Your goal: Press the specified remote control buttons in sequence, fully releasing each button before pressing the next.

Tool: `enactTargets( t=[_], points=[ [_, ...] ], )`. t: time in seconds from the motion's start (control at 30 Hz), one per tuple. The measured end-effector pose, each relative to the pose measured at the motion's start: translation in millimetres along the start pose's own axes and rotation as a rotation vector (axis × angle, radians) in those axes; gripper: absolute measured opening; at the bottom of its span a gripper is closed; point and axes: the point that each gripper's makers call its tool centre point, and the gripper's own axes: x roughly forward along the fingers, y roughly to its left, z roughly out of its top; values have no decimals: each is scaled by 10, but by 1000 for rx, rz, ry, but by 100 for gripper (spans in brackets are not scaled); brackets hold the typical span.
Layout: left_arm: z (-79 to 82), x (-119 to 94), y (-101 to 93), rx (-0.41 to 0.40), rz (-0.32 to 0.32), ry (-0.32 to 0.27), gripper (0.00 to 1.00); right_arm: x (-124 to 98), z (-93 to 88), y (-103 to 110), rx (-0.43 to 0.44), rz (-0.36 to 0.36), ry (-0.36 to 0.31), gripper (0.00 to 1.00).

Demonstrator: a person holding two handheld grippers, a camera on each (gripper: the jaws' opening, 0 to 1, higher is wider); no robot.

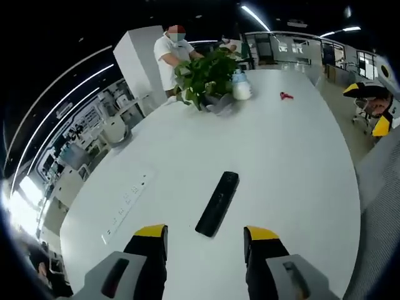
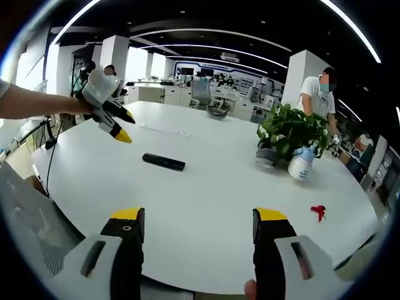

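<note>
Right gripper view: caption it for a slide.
Open right gripper faces a slim black remote control on the white oval table, left gripper hovering beyond it.

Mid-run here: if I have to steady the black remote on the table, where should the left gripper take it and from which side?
Probably across its narrow width at the near end, coming from above. The remote control lies flat on the white table, a long slim bar pointing away from the left gripper, whose open jaws already straddle that end. Its long edges are bare, with nothing beside them.
</note>
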Motion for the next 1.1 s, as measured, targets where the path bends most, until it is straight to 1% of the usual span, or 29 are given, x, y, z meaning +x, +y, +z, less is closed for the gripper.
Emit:
enactTargets(
  t=[0.03, 0.07, 0.23, 0.37, 0.6, 0.8, 1.0, 1.1],
  points=[
    [10, 28, 18, -4, -6, 0, 49, 1, 5, 7, -4, 2, 1, 73],
    [8, 80, 23, -17, -30, 7, 49, 2, 6, 11, -7, 2, 1, 73],
    [-35, 209, 78, -2, -46, 34, 49, 11, -22, -11, -9, -8, 15, 72],
    [-105, 312, 97, 17, -67, 64, 49, 18, -39, -16, -1, -6, 22, 72],
    [-229, 475, 36, 51, -105, 118, 50, 26, -51, -19, -8, -11, 32, 71],
    [-292, 646, -8, 82, -147, 149, 50, 44, -84, -25, -4, -8, 44, 70],
    [-345, 732, -17, 90, -177, 172, 50, 52, -106, -26, -12, -10, 54, 70],
    [-400, 782, -18, 117, -188, 192, 50, 55, -113, -19, -11, -6, 58, 70]
  ],
)
